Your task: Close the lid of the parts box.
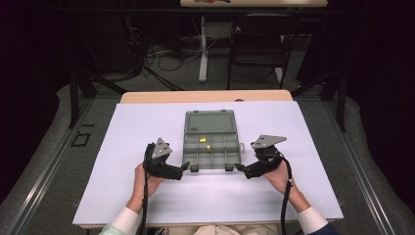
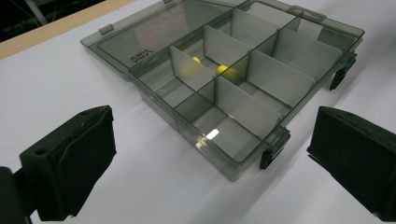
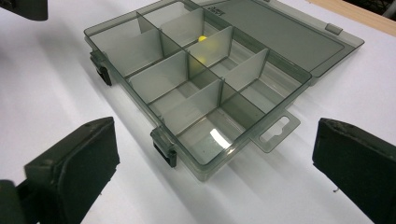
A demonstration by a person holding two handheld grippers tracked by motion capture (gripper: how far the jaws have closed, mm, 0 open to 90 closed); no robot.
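The left gripper (image 1: 185, 166) is held just left of the compartment box's (image 1: 212, 153) front left corner, its fingers (image 2: 70, 163) spread and empty. The smoky transparent box is seen lying open near the middle of the white tabletop (image 1: 147, 127), its lid (image 1: 210, 122) folded flat behind it. Two small yellow pieces (image 1: 204, 142) are seen in the box's middle compartments; the other compartments look bare. Two dark latches (image 2: 272, 151) hang at its front edge. The right gripper (image 1: 239, 168) is held just right of the box's front right corner, fingers (image 3: 74, 163) spread, nothing pinched. Bare tabletop is left around the box on every side.
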